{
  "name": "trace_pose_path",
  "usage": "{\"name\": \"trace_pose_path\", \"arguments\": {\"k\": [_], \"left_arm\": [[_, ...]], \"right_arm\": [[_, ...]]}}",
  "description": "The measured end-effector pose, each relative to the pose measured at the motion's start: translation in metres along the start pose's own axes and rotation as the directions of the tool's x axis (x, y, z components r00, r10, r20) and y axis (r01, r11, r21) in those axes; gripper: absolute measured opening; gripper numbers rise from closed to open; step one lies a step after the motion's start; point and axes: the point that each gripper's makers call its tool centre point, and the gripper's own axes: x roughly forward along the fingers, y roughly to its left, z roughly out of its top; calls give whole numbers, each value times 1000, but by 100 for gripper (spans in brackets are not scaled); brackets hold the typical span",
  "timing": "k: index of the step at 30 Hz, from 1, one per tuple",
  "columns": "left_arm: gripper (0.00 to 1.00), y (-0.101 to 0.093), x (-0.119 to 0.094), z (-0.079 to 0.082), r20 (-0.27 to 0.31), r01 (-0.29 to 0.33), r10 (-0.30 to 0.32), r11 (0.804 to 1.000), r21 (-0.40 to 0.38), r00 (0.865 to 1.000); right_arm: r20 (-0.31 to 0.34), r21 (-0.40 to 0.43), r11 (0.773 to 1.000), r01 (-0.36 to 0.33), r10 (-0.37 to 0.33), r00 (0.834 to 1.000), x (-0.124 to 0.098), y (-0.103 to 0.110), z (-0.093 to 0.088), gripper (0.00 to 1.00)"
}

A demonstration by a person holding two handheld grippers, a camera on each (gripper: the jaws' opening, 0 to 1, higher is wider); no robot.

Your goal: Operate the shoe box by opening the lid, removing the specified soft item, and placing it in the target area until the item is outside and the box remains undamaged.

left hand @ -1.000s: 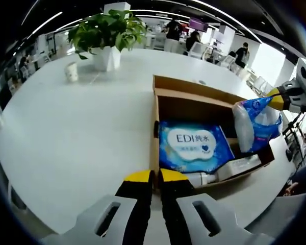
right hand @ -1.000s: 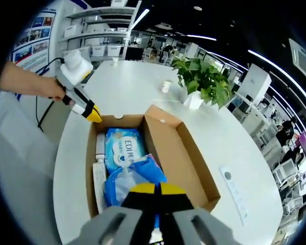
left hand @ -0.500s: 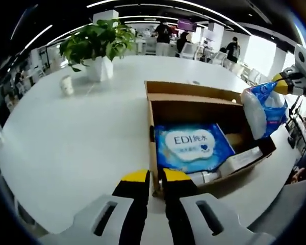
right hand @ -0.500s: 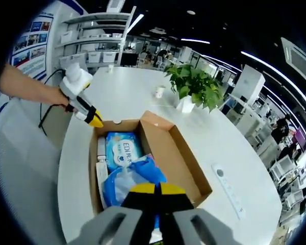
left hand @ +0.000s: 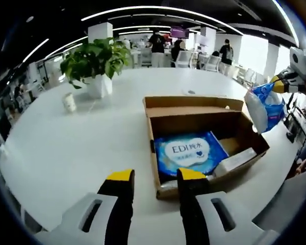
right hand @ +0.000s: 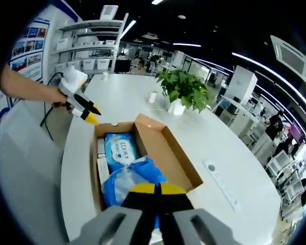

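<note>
Your right gripper (right hand: 154, 188) pinches the blue plastic bag (right hand: 128, 179) above the open shoe box (left hand: 201, 148) on the white bench (left hand: 71, 148), while your left gripper (left hand: 154, 177) hangs spread before the box's near wall, a wipes pack (left hand: 188, 152) lying inside.

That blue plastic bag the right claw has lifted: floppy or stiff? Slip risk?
Likely floppy: the blue plastic bag hangs crumpled and sagging from the right claw, above the shoe box. Probably light for its bulk, since a pinch at one end carries it. The glossy film may be slippery.
</note>
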Motion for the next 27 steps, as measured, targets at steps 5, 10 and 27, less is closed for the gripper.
{"name": "trace_pose_path", "arguments": {"k": [5, 10, 27], "left_arm": [[41, -10, -15, 12, 59, 20, -20, 1000, -4, 998], [47, -21, -26, 17, 97, 50, -52, 999, 21, 994], [68, -69, -61, 33, 216, 192, -206, 978, 84, 954]], "right_arm": [[6, 5, 1000, 3, -3, 1000, -12, -5, -11, 0], [7, 9, 1000, 3, -3, 1000, -20, -10, -21, 0], [6, 35, 999, 20, -20, 1000, -44, -35, -56, 0]]}}
